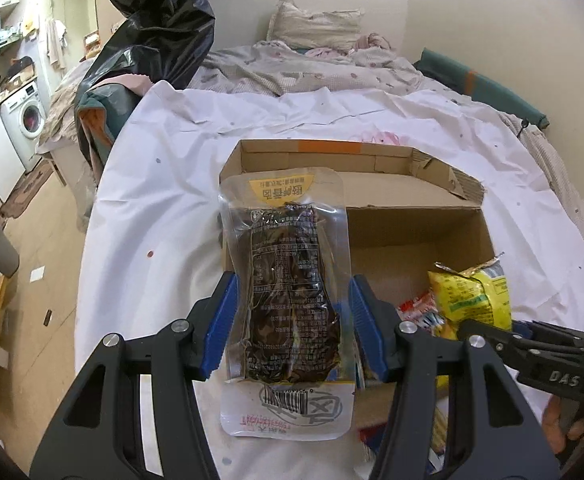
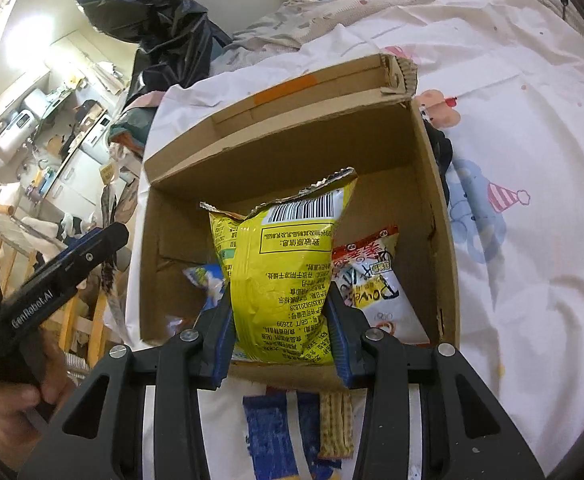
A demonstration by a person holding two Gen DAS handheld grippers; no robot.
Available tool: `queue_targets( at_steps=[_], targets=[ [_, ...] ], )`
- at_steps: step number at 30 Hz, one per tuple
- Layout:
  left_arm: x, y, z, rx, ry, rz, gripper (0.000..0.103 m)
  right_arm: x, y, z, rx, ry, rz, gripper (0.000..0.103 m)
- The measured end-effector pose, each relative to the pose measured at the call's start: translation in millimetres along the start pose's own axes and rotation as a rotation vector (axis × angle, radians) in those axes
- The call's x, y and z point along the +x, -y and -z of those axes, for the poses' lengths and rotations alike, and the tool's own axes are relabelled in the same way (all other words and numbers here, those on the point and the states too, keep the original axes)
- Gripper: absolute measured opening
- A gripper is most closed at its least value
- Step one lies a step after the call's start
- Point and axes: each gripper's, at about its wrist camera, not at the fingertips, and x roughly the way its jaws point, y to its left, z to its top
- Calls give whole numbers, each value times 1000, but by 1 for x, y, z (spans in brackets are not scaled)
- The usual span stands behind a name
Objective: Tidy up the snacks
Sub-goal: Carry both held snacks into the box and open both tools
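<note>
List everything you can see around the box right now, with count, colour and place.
cardboard box: one, brown, open on the white sheet
yellow snack bag: one, held over the box's near edge
clear pouch: one, dark contents, held above the box's left side
red-and-white packet: one, inside the box, right
blue-and-white packet: one, inside the box, left
black plastic bag: one, behind the bed
left gripper: jaws closed on the pouch
right gripper: jaws closed on the yellow bag

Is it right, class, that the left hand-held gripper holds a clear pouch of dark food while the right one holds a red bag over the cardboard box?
Not quite: the bag in the right hand-held gripper is yellow, not red, as the right wrist view shows. The left hand-held gripper does hold the clear pouch, and the cardboard box lies below.
</note>
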Motion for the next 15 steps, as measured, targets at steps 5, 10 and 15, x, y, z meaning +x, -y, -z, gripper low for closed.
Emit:
queue_targets(
  at_steps=[5,10,15],
  targets=[
    [19,2,0,11,-11,13,52,8,2,1,9,-13,-1,42],
    [26,6,-1,18,-25,19,53,18,8,1,63,-45,-17,43],
    [25,12,0,51,-22,24,54,22,10,-1,82,-53,-27,43]
  ],
)
